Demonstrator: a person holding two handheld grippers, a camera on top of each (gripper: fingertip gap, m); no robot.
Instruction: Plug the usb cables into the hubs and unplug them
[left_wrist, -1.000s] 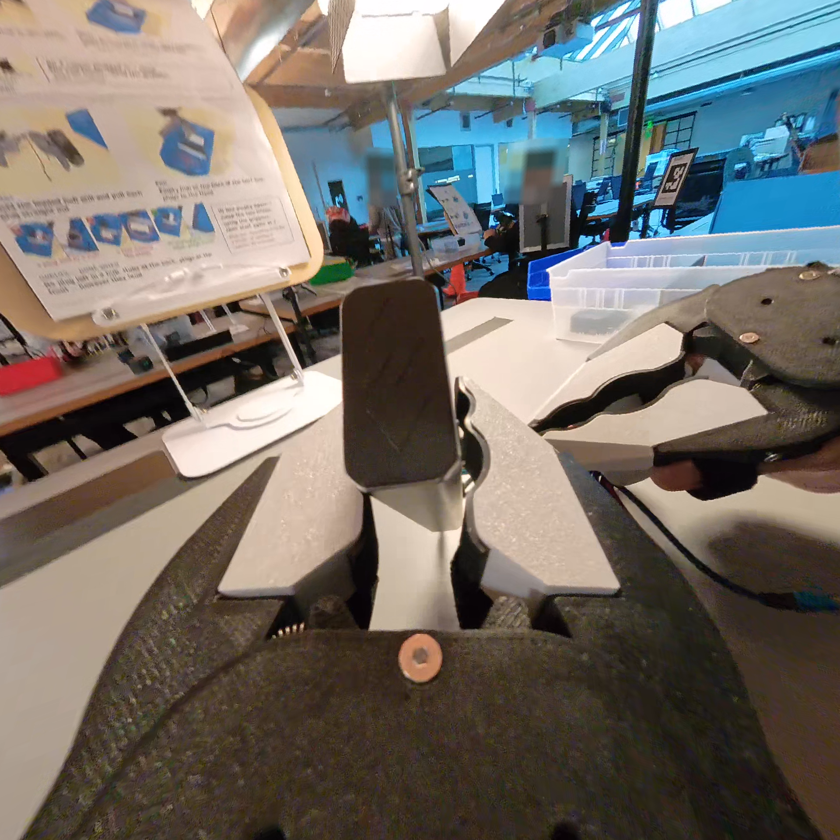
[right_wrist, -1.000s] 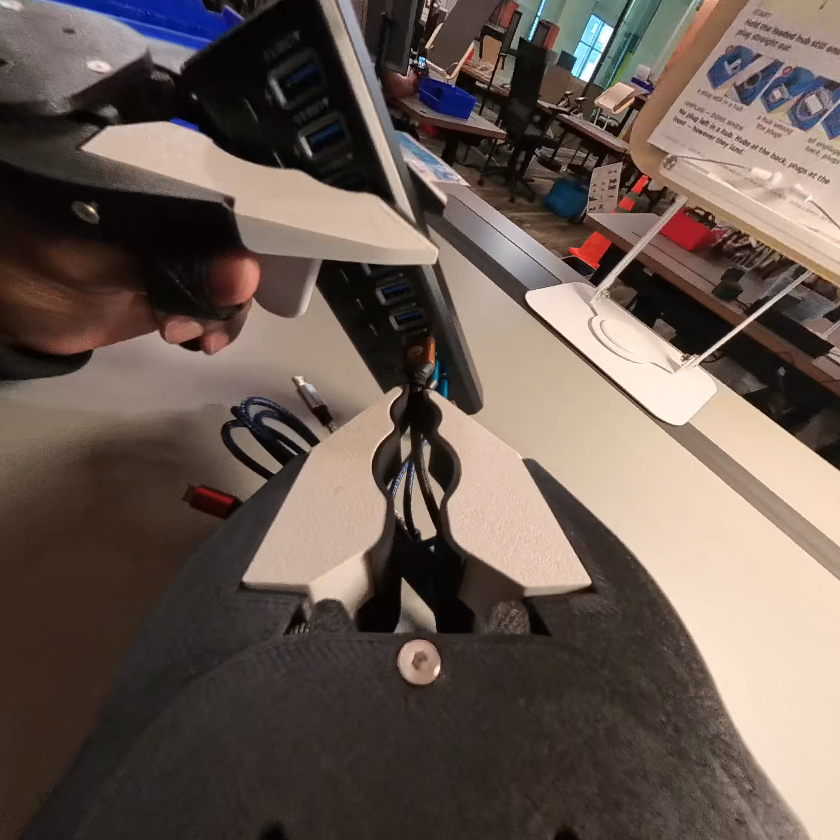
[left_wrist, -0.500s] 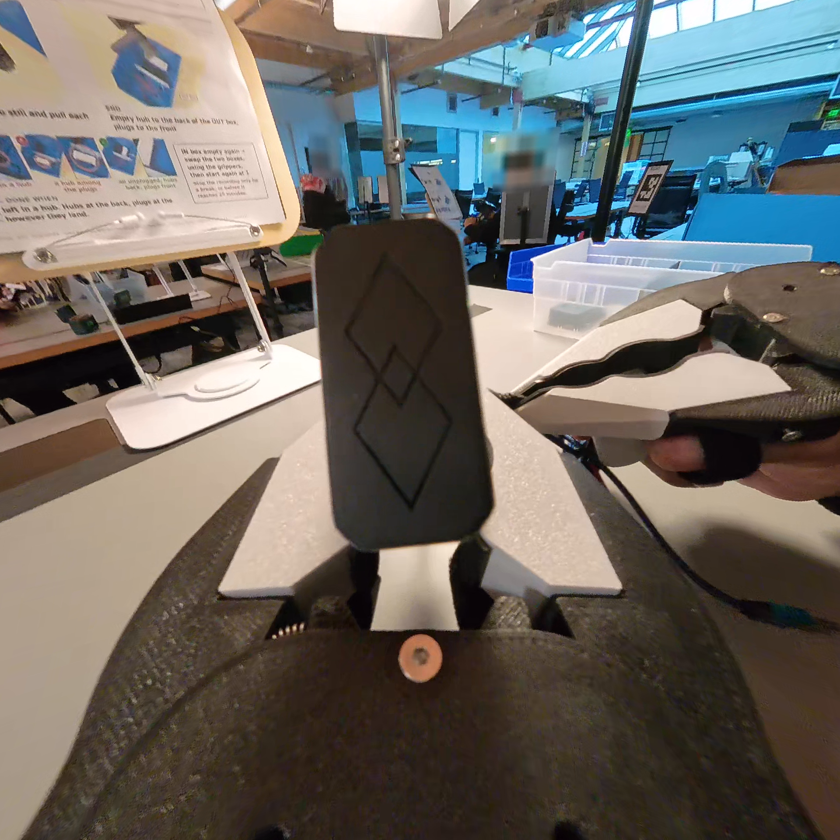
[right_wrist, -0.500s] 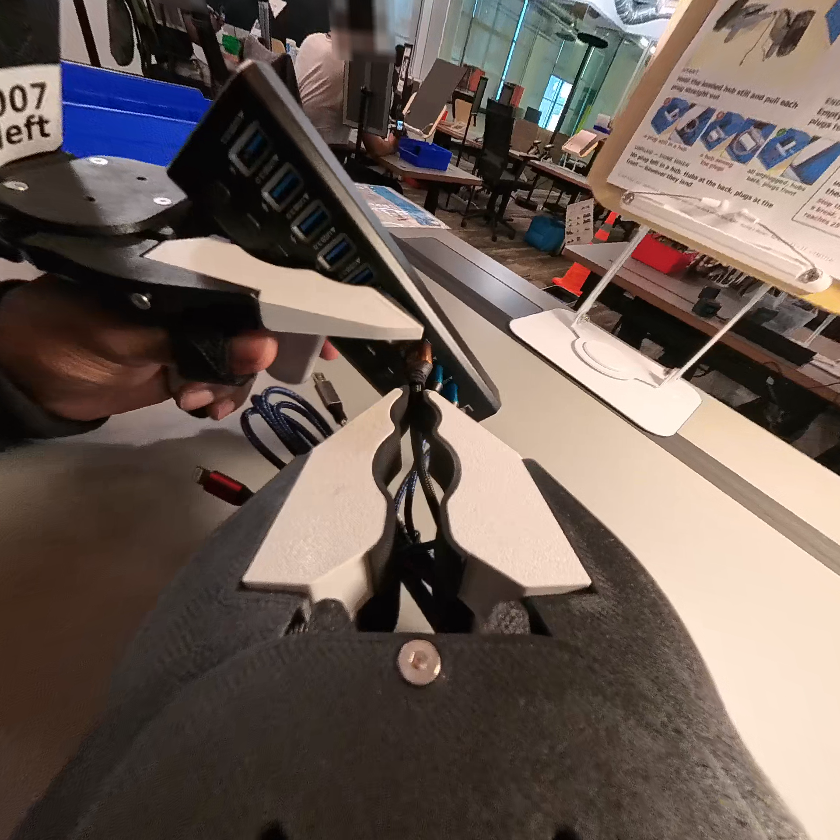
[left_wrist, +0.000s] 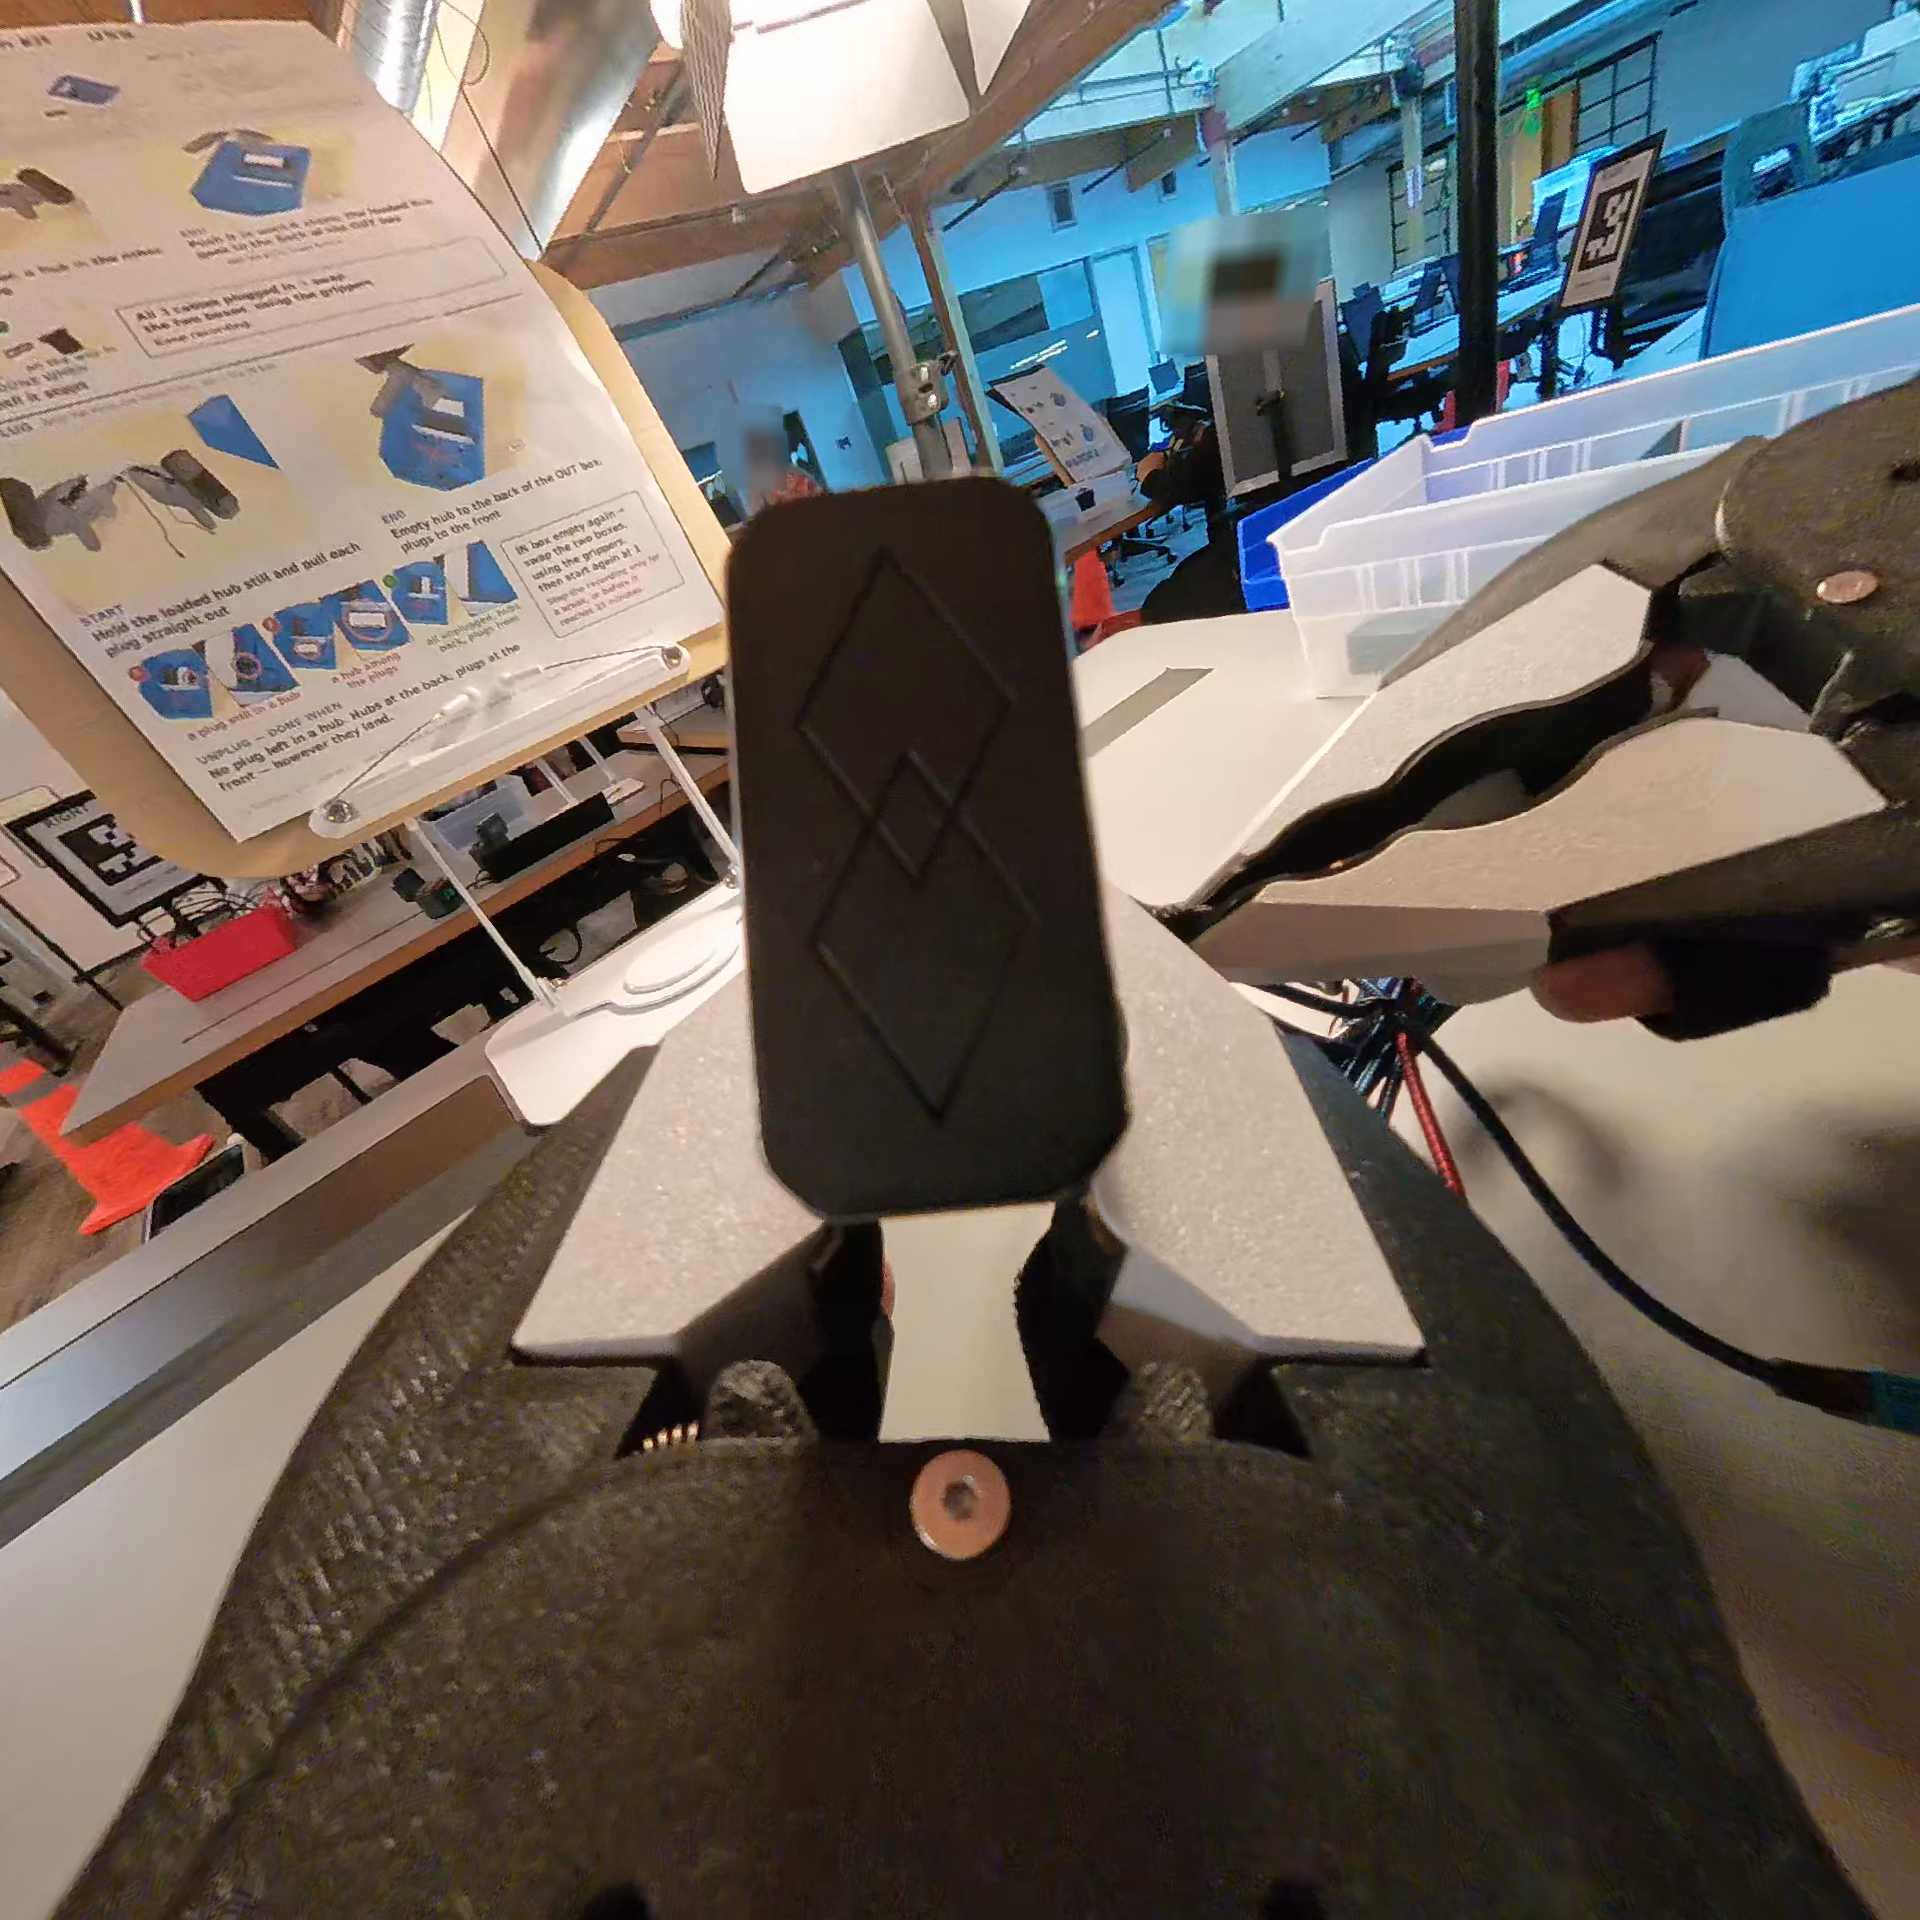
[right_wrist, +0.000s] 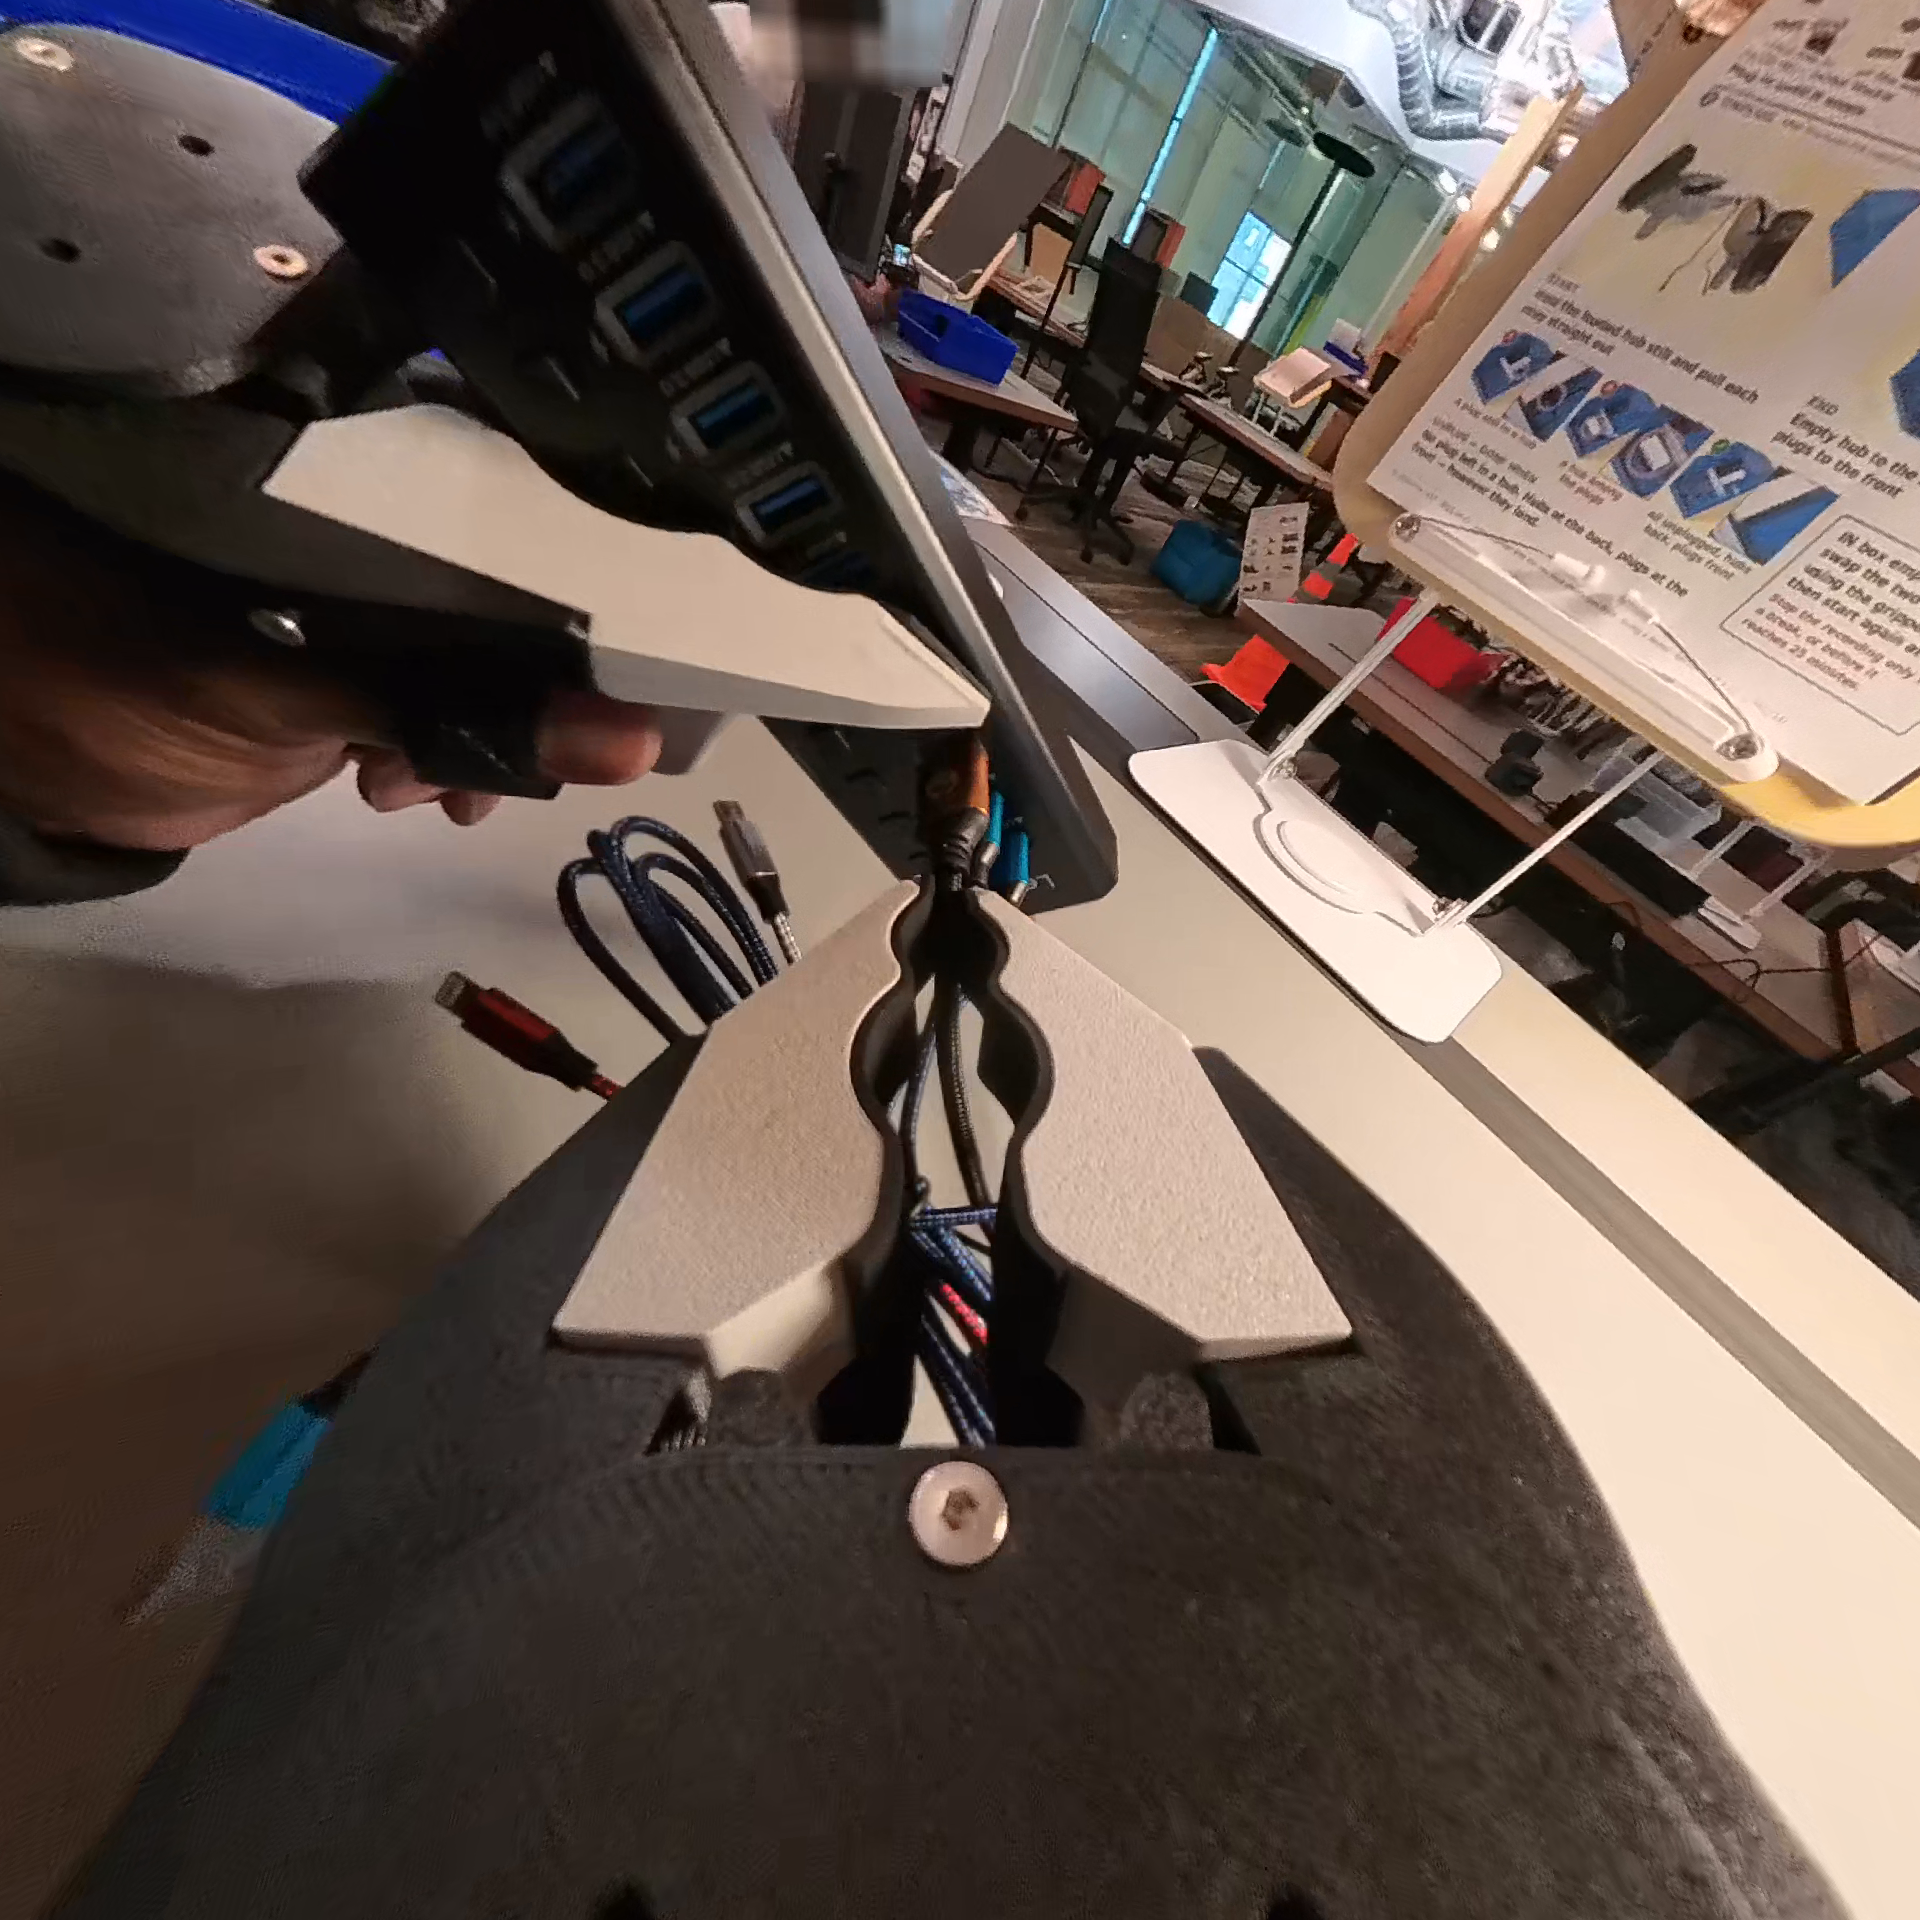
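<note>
The left tongs (left_wrist: 935, 1174) stay clamped on the black USB hub (left_wrist: 914, 831), now tipped steeper above the table (right_wrist: 1558, 1299) than half a second ago. The right tongs (right_wrist: 951, 914) remain closed on the black cable (right_wrist: 961, 1049) just below its orange plug (right_wrist: 961, 784), seated in the hub's lower end.

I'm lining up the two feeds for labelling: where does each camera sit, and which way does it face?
Left wrist view: sits on the left tongs, looking along them at the USB hub they clamp; the right tongs come in from the right.
Right wrist view: sits on the right tongs, facing the hub's port side; the left tongs and a hand show.
Shared: hub, instruction stand, white table.
</note>
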